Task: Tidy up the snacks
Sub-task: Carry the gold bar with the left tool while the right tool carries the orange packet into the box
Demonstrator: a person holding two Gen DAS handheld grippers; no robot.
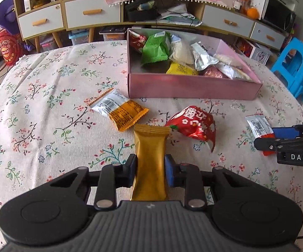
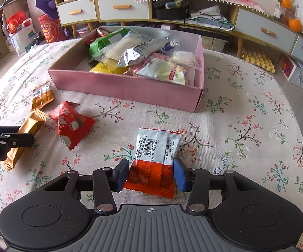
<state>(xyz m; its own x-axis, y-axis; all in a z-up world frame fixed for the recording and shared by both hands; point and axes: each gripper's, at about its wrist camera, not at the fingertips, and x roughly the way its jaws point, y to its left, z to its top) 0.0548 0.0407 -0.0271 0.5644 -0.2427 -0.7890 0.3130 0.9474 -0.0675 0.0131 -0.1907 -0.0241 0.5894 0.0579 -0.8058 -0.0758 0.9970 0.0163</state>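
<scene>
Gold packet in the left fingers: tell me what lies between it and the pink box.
Nothing stands directly in the way. The gold packet has open tablecloth up to the pink box; the orange packet lies just left of that line, the red packet just right.

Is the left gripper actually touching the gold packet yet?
Touching. The left wrist view shows the left gripper with both jaws pressed flat against the sides of the gold packet, no gap on either side.

right gripper: "DAS" | left gripper: "bot.AI" | red-and-white packet: barcode, digits unreadable
</scene>
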